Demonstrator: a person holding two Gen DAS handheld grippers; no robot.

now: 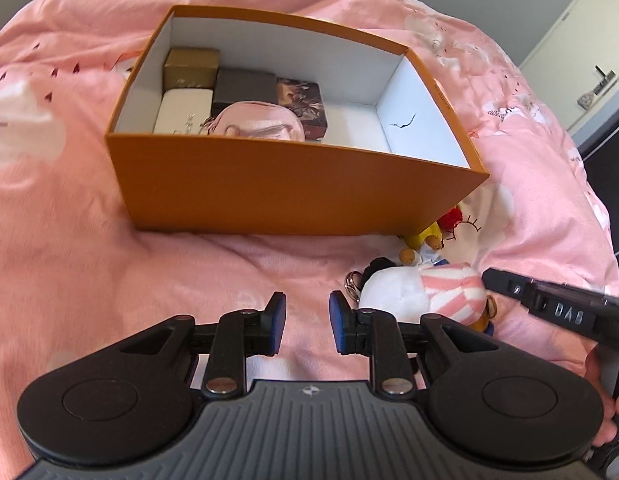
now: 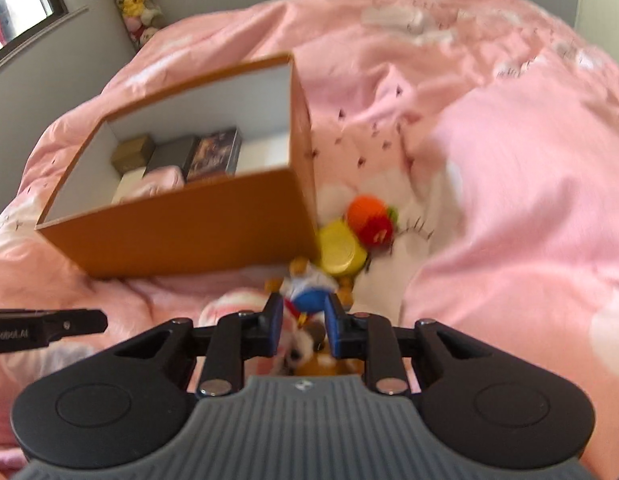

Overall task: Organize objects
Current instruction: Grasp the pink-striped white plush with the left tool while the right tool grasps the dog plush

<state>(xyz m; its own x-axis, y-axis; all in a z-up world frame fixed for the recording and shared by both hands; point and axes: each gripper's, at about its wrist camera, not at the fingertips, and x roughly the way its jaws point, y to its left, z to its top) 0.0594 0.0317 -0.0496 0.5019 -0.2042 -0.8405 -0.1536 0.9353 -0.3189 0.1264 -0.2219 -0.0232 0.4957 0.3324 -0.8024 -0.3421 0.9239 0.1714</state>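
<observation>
Leftmost, the left gripper [image 1: 307, 322] hangs over bare pink duvet [image 1: 89, 240] in front of the orange box's near wall, its jaws parted by a narrow gap with nothing between them. The orange box [image 1: 269, 196] sits open-topped on the bed, with small gift boxes [image 1: 191, 66] and a pink pouch [image 1: 257, 122] packed into its left end and its right end bare. To the right, off the box's near right corner, lies the heap of soft toys: a white plush with a pink-striped hat [image 1: 421, 294], a little bear figure in blue and white [image 2: 305, 288], a yellow round piece [image 2: 341, 252] and an orange-and-red plush [image 2: 369, 220]. The right gripper [image 2: 301, 326] is the nearer one; its jaws straddle the bear figure from above, slightly parted, and I cannot tell whether the pads press it yet. The heap strings away from the jaws toward the box corner. Beyond the bed are grey walls, a window [image 2: 17, 4] and a stack of plush toys [image 2: 137, 4] in the corner.
</observation>
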